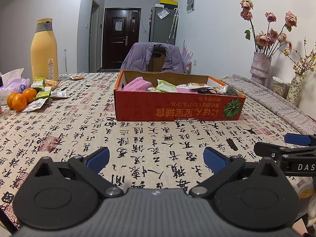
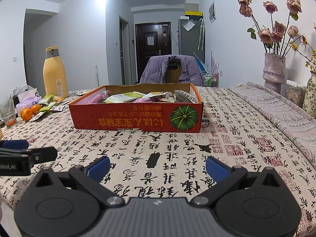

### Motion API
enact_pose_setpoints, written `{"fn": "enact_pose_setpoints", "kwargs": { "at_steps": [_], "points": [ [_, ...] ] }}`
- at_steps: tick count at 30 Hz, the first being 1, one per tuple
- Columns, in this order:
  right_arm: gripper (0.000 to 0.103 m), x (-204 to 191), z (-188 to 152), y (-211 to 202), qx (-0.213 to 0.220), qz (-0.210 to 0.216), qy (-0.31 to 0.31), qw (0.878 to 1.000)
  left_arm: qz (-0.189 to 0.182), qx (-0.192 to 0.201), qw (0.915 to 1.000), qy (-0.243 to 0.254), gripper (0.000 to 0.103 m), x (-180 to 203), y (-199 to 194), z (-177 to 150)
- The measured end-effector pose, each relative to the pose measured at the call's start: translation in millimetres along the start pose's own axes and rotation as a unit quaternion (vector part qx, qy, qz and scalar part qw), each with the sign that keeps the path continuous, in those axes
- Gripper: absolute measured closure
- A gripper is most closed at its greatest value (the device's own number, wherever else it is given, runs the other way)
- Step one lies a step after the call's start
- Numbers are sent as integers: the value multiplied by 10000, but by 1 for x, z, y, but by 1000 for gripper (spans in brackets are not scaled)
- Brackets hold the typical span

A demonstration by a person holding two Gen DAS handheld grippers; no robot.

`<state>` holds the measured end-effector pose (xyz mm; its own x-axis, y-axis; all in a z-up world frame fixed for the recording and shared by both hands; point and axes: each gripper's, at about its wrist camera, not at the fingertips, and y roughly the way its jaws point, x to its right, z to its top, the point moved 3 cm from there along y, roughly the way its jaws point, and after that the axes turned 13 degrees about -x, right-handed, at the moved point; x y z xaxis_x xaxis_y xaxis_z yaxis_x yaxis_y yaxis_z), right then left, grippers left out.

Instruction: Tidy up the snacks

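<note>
A shallow orange-red cardboard box point(image 1: 177, 108) point(image 2: 136, 118) sits mid-table, holding several snack packets: pink ones point(image 1: 136, 85), green-white ones point(image 1: 166, 86) and silvery ones. More loose packets point(image 1: 42, 90) point(image 2: 49, 104) lie at the far left beside the oranges. One small packet point(image 1: 77, 77) lies alone behind them. My left gripper point(image 1: 156, 159) hovers low over the near table, open and empty. My right gripper point(image 2: 157, 167) is beside it, also open and empty. Each gripper's tip shows at the edge of the other's view.
Oranges point(image 1: 19, 99) point(image 2: 29, 111), a tissue pack point(image 1: 13, 84) and a tall yellow bottle point(image 1: 44, 51) point(image 2: 55, 73) stand at the left. A glass point(image 2: 7, 114) is at the left edge. Flower vases point(image 1: 259, 67) point(image 2: 273, 71) and a folded cloth point(image 2: 286, 114) occupy the right. A chair with a purple jacket point(image 1: 156, 59) is behind.
</note>
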<state>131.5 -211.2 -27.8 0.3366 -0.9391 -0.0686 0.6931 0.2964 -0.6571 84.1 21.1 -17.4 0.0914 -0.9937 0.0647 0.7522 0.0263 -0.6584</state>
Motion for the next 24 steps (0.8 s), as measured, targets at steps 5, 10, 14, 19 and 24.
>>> {"fn": "enact_pose_setpoints", "kwargs": {
  "at_steps": [5,10,14,19,24],
  "points": [
    [0,0,0,0,-4,-3,3,10000,-2,-1,10000,-9,0,-1,0,0],
    [0,0,0,0,-2,-1,1,10000,-18,-5,10000,-1,0,1,-1,-1],
    [0,0,0,0,-4,-3,3,10000,-63,1,10000,9,0,2,-2,-1],
    [0,0,0,0,-6,-1,1,10000,-78,2,10000,11,0,1,-2,-1],
    [0,0,0,0,-9,1,1,10000,-72,20,10000,5,0,2,-3,-1]
  ]
}}
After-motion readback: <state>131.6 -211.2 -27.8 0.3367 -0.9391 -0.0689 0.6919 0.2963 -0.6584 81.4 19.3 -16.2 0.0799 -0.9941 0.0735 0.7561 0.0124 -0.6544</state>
